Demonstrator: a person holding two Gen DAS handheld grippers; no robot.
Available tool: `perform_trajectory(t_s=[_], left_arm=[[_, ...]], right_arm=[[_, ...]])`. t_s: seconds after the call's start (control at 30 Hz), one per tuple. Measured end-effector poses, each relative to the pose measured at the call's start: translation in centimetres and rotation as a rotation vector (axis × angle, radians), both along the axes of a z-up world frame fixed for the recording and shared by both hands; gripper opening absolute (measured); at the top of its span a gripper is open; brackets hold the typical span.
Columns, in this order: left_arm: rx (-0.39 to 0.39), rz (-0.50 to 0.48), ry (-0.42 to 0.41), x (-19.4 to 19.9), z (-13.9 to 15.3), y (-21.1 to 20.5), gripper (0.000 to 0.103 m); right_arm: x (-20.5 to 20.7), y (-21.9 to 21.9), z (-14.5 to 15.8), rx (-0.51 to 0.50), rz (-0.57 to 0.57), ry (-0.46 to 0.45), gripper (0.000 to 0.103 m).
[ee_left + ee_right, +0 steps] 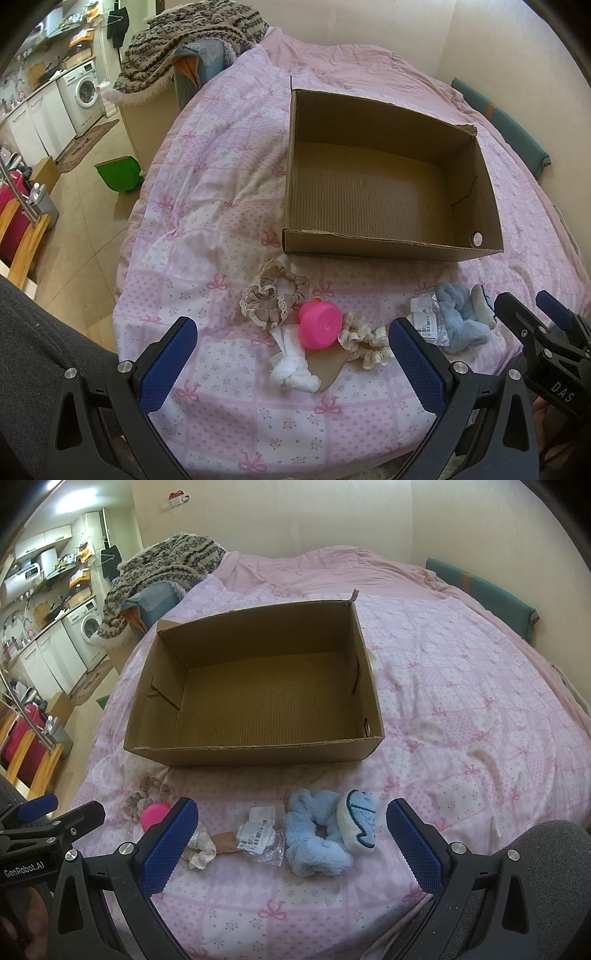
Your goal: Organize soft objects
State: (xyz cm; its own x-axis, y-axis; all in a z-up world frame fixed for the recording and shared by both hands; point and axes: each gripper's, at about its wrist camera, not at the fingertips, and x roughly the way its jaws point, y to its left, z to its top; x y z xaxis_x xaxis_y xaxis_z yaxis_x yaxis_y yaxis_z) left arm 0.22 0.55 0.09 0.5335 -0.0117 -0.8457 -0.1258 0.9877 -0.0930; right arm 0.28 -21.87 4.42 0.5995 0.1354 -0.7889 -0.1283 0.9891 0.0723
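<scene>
An empty cardboard box (388,251) (258,753) stands open on the pink bedspread. In front of it lie beige lace scrunchies (271,295) (147,794), a pink round toy (319,325) (155,814), a white knotted cloth (291,365), a cream scrunchie (365,341) (199,851), a clear plastic packet (424,317) (258,834), a fluffy blue scrunchie (461,317) (317,834) and a white-and-blue plush (360,821). My left gripper (293,360) is open above the pink toy and white cloth. My right gripper (291,836) is open above the blue scrunchie and packet.
The bed's left edge drops to a tiled floor with a green bin (118,173). A knitted blanket (184,48) is piled at the bed's far left corner. A wall and a teal cushion (480,587) border the right side.
</scene>
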Motion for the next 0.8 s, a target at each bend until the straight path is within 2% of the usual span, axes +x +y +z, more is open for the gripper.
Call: perform_trajectory(t_s=[0.27,0.4,0.63,0.8], left_arm=[[0.000,-0.003,0.003,0.1,0.3,0.3,0.103],[-0.005,-0.002,0.011,0.9,1.5,0.8,0.103],[0.008,0.006,0.027,3.2,3.4,1.6,0.103],[0.022,0.035,0.081,5.3,3.1,3.3,0.103]], right_arm=[[0.0,-0.1,0.1,0.000,0.002,0.001,0.103],[0.5,-0.5,1.1,0.023,0.012,0.008,0.103],[3.1,-1.6,3.5,0.102,0.028,0.040,0.103],[5.1,-2.1,2.7,0.078,0.051,0.089,0.103]])
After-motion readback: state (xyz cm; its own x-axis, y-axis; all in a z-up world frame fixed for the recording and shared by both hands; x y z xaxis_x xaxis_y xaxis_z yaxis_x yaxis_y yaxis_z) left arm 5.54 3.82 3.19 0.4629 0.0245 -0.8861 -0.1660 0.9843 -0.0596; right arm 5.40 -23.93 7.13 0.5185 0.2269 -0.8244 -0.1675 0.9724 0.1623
